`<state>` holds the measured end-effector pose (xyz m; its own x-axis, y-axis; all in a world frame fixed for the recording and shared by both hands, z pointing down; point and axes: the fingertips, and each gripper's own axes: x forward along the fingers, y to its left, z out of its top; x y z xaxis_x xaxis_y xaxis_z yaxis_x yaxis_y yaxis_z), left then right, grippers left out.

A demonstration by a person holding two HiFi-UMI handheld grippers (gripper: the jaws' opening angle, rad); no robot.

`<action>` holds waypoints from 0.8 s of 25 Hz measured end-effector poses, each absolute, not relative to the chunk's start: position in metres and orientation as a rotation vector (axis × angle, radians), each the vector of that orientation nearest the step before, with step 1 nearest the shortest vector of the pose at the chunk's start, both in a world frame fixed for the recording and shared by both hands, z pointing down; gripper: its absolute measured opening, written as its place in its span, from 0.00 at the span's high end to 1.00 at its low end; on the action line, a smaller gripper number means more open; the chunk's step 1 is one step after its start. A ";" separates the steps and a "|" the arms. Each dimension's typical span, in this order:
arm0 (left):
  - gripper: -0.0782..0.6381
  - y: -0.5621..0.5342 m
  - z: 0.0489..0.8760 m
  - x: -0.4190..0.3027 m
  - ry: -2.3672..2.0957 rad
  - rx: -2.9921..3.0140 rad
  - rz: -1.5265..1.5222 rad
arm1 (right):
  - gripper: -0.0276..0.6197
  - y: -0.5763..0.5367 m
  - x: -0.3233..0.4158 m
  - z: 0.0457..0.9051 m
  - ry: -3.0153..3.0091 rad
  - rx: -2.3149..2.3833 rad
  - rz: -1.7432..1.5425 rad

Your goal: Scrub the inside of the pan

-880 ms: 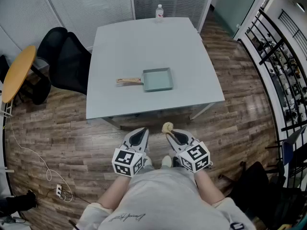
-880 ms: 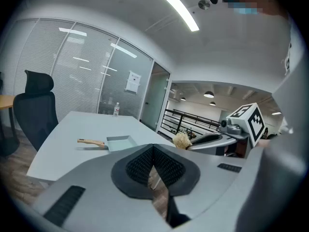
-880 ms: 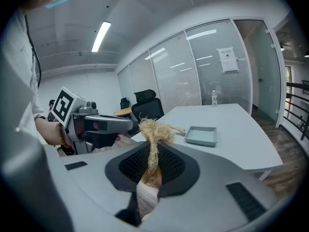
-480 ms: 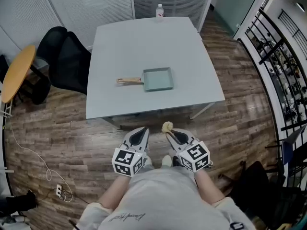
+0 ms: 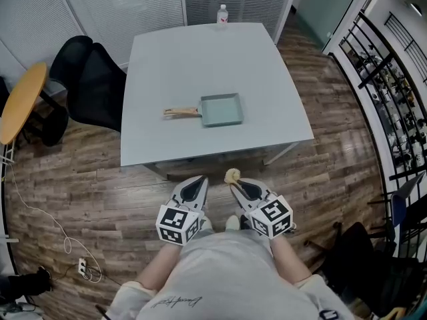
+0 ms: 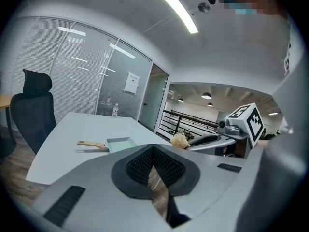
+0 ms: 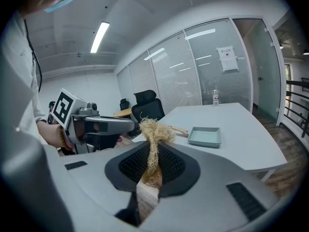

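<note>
A pale green square pan (image 5: 221, 109) with a wooden handle (image 5: 181, 112) lies near the middle of the grey table (image 5: 200, 59), its handle pointing left; it also shows as the pan (image 6: 119, 143) and the pan (image 7: 204, 136) in the gripper views. Both grippers hang close to my body, well short of the table's near edge. My left gripper (image 5: 197, 185) is shut with nothing in it (image 6: 153, 164). My right gripper (image 5: 234, 182) is shut on a tan fibre scrubber (image 7: 153, 134), whose tuft (image 5: 232, 175) sticks out past the fingertips.
A water bottle (image 5: 222, 15) stands at the table's far edge. A black office chair (image 5: 90, 79) and a round wooden table (image 5: 25, 99) are at the left. A black railing (image 5: 387, 92) runs along the right. A cable and power strip (image 5: 80, 265) lie on the wooden floor.
</note>
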<state>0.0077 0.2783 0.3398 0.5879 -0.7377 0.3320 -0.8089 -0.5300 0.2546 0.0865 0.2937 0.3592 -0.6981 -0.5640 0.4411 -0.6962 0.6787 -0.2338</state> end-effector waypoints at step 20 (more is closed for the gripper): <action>0.88 0.275 0.343 -0.023 -1.187 2.501 0.253 | 0.86 0.292 0.061 0.359 -2.529 1.048 0.526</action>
